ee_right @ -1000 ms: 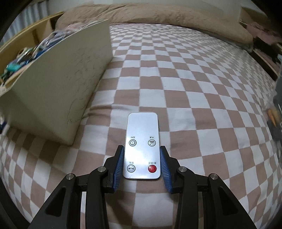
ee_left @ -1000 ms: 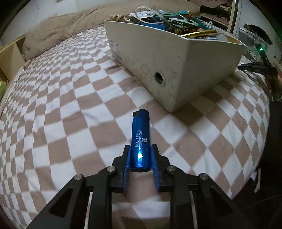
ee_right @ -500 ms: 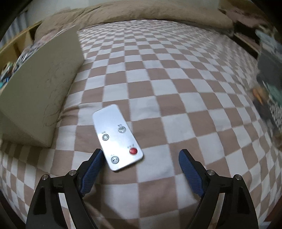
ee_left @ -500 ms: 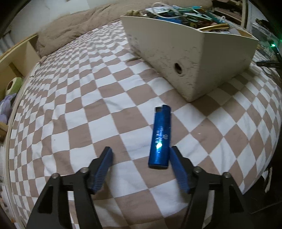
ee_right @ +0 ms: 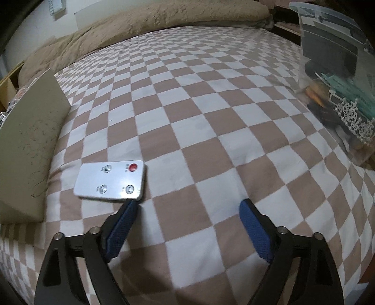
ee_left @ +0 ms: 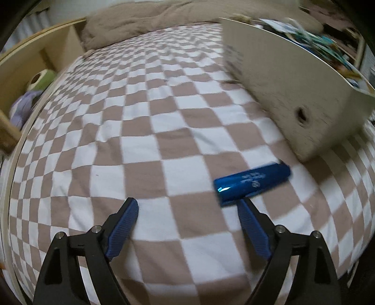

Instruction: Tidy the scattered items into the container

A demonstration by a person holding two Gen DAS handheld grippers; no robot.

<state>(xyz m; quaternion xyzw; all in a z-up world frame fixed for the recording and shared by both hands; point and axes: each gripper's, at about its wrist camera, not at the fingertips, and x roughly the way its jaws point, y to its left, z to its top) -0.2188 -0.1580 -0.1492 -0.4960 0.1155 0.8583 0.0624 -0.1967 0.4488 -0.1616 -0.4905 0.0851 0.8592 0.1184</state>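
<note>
A blue lighter (ee_left: 253, 182) lies flat on the checkered bedspread, just past my left gripper's right fingertip. My left gripper (ee_left: 187, 206) is open and empty. The white box (ee_left: 293, 89) full of small items stands at the right, close behind the lighter. In the right wrist view a silver remote (ee_right: 110, 181) with a red button lies on the bedspread beside the box wall (ee_right: 28, 150), just past my left fingertip. My right gripper (ee_right: 187, 206) is open and empty.
A clear plastic bin (ee_right: 337, 70) with assorted things stands at the right edge of the bed. A beige blanket (ee_right: 152, 21) is bunched at the far end. Wooden shelving (ee_left: 35, 70) with a soft toy runs along the left side.
Both grippers have let go and opened wide. The left view has swung left, the right view right, so the lighter and the remote now lie crosswise off to one side.
</note>
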